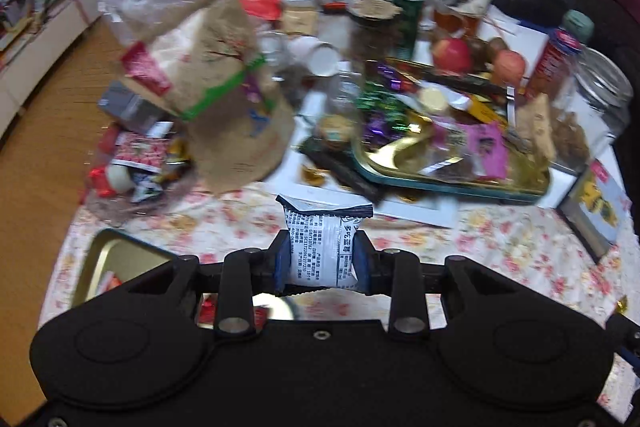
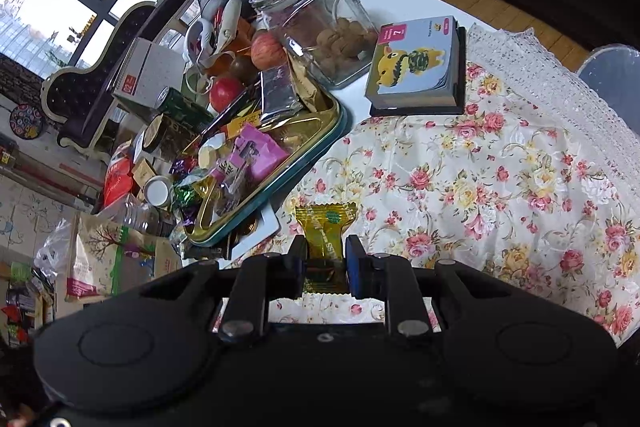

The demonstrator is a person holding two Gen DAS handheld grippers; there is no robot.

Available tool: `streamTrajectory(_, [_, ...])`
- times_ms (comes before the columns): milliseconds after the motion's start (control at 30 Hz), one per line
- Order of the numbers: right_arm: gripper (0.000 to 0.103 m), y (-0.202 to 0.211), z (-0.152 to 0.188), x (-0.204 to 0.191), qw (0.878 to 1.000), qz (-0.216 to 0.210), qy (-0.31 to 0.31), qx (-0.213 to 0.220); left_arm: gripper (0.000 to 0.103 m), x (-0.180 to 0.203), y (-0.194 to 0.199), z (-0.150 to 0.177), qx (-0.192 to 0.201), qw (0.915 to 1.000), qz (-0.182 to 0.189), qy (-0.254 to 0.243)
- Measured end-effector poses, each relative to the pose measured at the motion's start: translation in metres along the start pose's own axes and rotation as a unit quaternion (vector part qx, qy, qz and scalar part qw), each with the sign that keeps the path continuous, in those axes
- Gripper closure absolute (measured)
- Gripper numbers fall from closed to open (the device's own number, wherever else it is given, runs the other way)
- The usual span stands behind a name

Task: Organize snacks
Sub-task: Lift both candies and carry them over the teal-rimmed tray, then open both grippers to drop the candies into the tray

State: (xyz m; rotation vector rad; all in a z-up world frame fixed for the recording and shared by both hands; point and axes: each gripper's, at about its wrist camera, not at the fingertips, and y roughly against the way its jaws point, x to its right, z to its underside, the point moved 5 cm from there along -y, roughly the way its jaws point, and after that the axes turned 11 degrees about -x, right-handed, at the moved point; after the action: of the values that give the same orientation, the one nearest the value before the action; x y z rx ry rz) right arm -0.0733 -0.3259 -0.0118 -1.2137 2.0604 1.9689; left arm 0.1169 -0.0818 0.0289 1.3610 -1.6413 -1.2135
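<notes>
The left gripper (image 1: 322,259) clamps a white-and-blue snack packet (image 1: 320,247) above the floral tablecloth (image 1: 480,247); the right gripper (image 2: 323,255) pinches a gold-wrapped candy (image 2: 325,231) over the same cloth. A gold tray (image 1: 400,157) holds pink, purple and green wrapped sweets. A second gold tray (image 1: 104,259), lower left, holds a red wrapper. A glass jar (image 2: 320,23) contains brown pieces.
</notes>
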Motion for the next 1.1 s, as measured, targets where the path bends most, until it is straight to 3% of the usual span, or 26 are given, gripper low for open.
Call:
streamTrajectory(267, [0.081, -0.023, 0.018, -0.030, 0.999, 0.019, 0.041, -0.014, 0.061, -0.091, 0.004, -0.007, 0.007, 0.9968, -0.052, 0.061])
streamTrajectory(600, [0.081, -0.066, 0.070, -0.080, 0.991, 0.043, 0.120, -0.050, 0.061, -0.187, -0.025, 0.007, -0.050, 0.9876, -0.092, 0.118])
streamTrajectory(767, [0.081, -0.081, 0.105, -0.119, 0.980, 0.050, 0.186, -0.054, 0.061, -0.208, -0.034, 0.018, -0.072, 0.9857, -0.065, 0.138])
streamTrajectory(867, [0.081, -0.087, 0.129, -0.145, 0.972, 0.031, 0.225, -0.068, 0.061, -0.210, -0.037, 0.021, -0.074, 0.9847, -0.069, 0.142])
streamTrajectory(1100, [0.081, -0.084, 0.187, -0.193, 0.938, -0.010, 0.339, -0.079, 0.060, -0.197, -0.050, 0.024, -0.084, 0.9843, -0.085, 0.130])
